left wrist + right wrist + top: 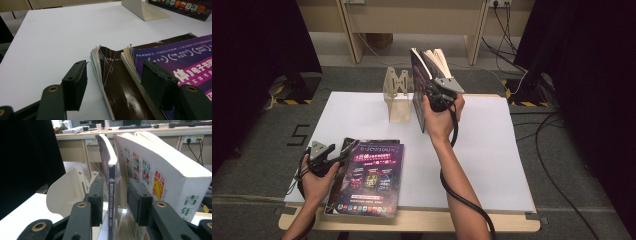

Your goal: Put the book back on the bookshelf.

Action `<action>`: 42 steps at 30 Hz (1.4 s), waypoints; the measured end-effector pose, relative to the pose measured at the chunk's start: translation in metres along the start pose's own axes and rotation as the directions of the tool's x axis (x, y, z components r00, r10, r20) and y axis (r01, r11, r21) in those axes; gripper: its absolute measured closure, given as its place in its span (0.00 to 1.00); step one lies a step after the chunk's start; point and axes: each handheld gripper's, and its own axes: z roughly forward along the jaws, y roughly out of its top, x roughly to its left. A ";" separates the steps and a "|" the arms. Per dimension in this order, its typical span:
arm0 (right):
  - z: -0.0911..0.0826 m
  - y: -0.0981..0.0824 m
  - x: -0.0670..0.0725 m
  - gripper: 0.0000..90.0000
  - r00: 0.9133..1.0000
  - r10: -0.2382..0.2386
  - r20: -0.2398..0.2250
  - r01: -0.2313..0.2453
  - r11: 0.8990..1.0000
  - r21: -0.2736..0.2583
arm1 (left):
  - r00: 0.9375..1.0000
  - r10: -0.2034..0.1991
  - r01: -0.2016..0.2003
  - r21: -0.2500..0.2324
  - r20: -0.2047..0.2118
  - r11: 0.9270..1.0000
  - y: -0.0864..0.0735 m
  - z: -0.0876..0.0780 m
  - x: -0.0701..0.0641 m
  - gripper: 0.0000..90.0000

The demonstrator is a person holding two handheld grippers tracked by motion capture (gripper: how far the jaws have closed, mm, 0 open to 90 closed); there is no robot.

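So the right gripper (115, 202) is standing a thin magazine (111, 182) upright next to the cream bookend (398, 95), with a thicker book (162, 177) leaning just beside it. Its jaws are sitting either side of the spine, spread with a gap showing, not pinching. I'd be keeping the magazine pushed toward the bookend while backing out straight, or it's probably flopping over. The left gripper (115, 82) is waiting wide open over the book stack (369, 175) lying flat at the table's (492, 165) near-left corner.

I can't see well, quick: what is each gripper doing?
Left gripper: open, jaws either side of the dark magazine's edge.
Right gripper: open around the thin magazine's spine.
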 end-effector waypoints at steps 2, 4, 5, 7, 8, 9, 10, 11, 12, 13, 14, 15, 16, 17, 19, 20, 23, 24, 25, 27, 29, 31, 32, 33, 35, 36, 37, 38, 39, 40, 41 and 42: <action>-0.002 0.000 0.000 0.73 1.000 0.002 -0.003 -0.002 1.000 0.000 | 1.000 0.000 0.000 -0.001 -0.001 1.000 0.000 0.000 0.000 0.41; -0.004 -0.001 0.000 0.72 1.000 -0.004 -0.003 0.004 1.000 0.006 | 1.000 -0.002 0.002 -0.002 -0.001 1.000 0.000 0.000 0.000 0.41; -0.005 -0.001 0.000 0.71 1.000 -0.002 -0.005 0.002 1.000 0.007 | 1.000 -0.005 0.005 -0.003 -0.002 1.000 0.000 0.000 0.000 0.41; -0.008 -0.001 0.000 0.70 1.000 -0.007 -0.005 0.007 1.000 0.008 | 1.000 -0.010 0.010 -0.006 -0.006 1.000 0.000 0.000 0.001 0.40; -0.009 -0.001 0.000 0.70 1.000 -0.004 -0.006 0.004 1.000 0.012 | 1.000 -0.012 0.012 -0.006 -0.007 1.000 0.000 0.000 0.001 0.40; -0.010 -0.002 -0.001 0.69 1.000 -0.004 -0.009 0.004 1.000 0.013 | 1.000 -0.013 0.013 -0.007 -0.009 1.000 0.000 0.000 0.001 0.40; -0.011 -0.002 -0.001 0.69 1.000 -0.010 -0.009 0.010 1.000 0.013 | 1.000 -0.013 0.013 -0.006 -0.010 1.000 0.000 0.000 0.001 0.39; -0.012 -0.003 -0.002 0.68 1.000 -0.010 -0.011 0.010 1.000 0.015 | 1.000 -0.012 0.012 -0.005 -0.010 1.000 0.000 0.000 0.001 0.39; -0.013 -0.003 -0.002 0.68 1.000 -0.008 -0.010 0.008 1.000 0.020 | 1.000 -0.011 0.011 -0.003 -0.011 1.000 0.000 0.000 0.001 0.39; -0.014 -0.004 -0.003 0.68 1.000 -0.008 -0.016 0.009 1.000 0.023 | 1.000 -0.009 0.009 -0.002 -0.012 1.000 0.000 0.000 0.001 0.39; -0.015 -0.005 -0.003 0.67 1.000 -0.003 -0.020 0.004 1.000 0.026 | 1.000 -0.008 0.008 -0.001 -0.012 1.000 0.000 0.000 0.000 0.39; -0.016 -0.006 -0.003 0.67 1.000 -0.005 -0.021 0.005 0.999 0.032 | 1.000 -0.008 0.008 0.000 -0.012 1.000 0.000 0.000 0.000 0.39; -0.016 -0.007 -0.003 0.67 1.000 -0.004 -0.021 0.005 0.999 0.036 | 1.000 -0.009 0.009 0.000 -0.012 1.000 0.000 0.000 0.000 0.39; -0.018 -0.008 -0.004 0.67 1.000 -0.005 -0.022 0.006 0.999 0.040 | 1.000 -0.008 0.008 0.001 -0.012 1.000 0.000 0.000 0.000 0.39; -0.019 -0.010 -0.004 0.66 1.000 0.000 -0.031 0.002 0.999 0.049 | 1.000 -0.008 0.008 0.005 -0.010 1.000 0.000 0.001 0.000 0.39; -0.020 -0.012 -0.004 0.66 0.999 0.001 -0.032 0.000 0.999 0.052 | 1.000 -0.007 0.007 0.007 -0.009 1.000 0.000 0.001 0.000 0.39; -0.023 -0.015 -0.005 0.66 0.999 -0.003 -0.033 0.005 0.998 0.060 | 1.000 -0.004 0.004 0.010 -0.009 1.000 0.000 0.001 0.000 0.39; -0.023 -0.016 -0.006 0.66 0.999 -0.004 -0.033 0.006 0.998 0.061 | 1.000 -0.004 0.004 0.010 -0.010 1.000 0.000 0.001 0.000 0.39; -0.024 -0.017 -0.006 0.66 0.999 -0.003 -0.034 0.005 0.998 0.064 | 1.000 -0.005 0.005 0.011 -0.009 1.000 0.000 0.001 0.000 0.39; -0.026 -0.019 -0.006 0.66 0.999 0.004 -0.036 -0.001 0.997 0.071 | 1.000 -0.006 0.006 0.011 -0.009 1.000 0.000 0.001 0.000 0.39; -0.027 -0.021 -0.007 0.66 0.999 0.002 -0.038 0.001 0.997 0.076 | 1.000 -0.007 0.007 0.011 -0.009 1.000 0.000 0.001 0.000 0.39; -0.028 -0.023 -0.008 0.66 0.999 -0.001 -0.040 0.004 0.997 0.079 | 1.000 -0.007 0.007 0.012 -0.008 1.000 0.000 0.001 0.000 0.39; -0.029 -0.024 -0.008 0.66 0.999 0.003 -0.042 0.001 0.996 0.084 | 1.000 -0.007 0.007 0.012 -0.008 1.000 0.001 0.001 0.000 0.39; -0.029 -0.025 -0.009 0.65 0.999 0.002 -0.045 0.002 0.996 0.088 | 1.000 -0.008 0.008 0.012 -0.008 1.000 0.001 0.001 0.000 0.39; -0.030 -0.028 -0.009 0.65 0.999 0.003 -0.044 0.001 0.995 0.096 | 1.000 -0.010 0.010 0.014 -0.008 1.000 0.001 0.002 0.000 0.39; -0.030 -0.029 -0.010 0.65 0.999 0.004 -0.046 0.000 0.995 0.100 | 1.000 -0.010 0.010 0.014 -0.007 1.000 0.001 0.002 0.000 0.39; -0.030 -0.031 -0.010 0.65 0.999 0.004 -0.046 0.001 0.995 0.103 | 1.000 -0.010 0.010 0.014 -0.007 1.000 0.001 0.002 0.000 0.39; -0.030 -0.032 -0.011 0.65 0.999 0.008 -0.047 -0.003 0.994 0.108 | 1.000 -0.010 0.010 0.014 -0.008 1.000 0.001 0.002 0.000 0.39; -0.030 -0.033 -0.011 0.65 0.999 0.009 -0.049 -0.003 0.994 0.113 | 1.000 -0.011 0.011 0.014 -0.007 1.000 0.001 0.002 0.000 0.39; -0.030 -0.034 -0.011 0.65 0.999 0.012 -0.049 -0.006 0.993 0.116 | 1.000 -0.011 0.011 0.014 -0.007 1.000 0.001 0.002 0.000 0.39; -0.031 -0.036 -0.012 0.65 0.999 0.010 -0.049 -0.004 0.993 0.119 | 1.000 -0.011 0.011 0.015 -0.007 1.000 0.001 0.002 0.000 0.39; -0.031 -0.037 -0.012 0.65 0.999 0.011 -0.052 -0.005 0.992 0.123 | 1.000 -0.011 0.011 0.016 -0.006 1.000 0.001 0.002 0.000 0.39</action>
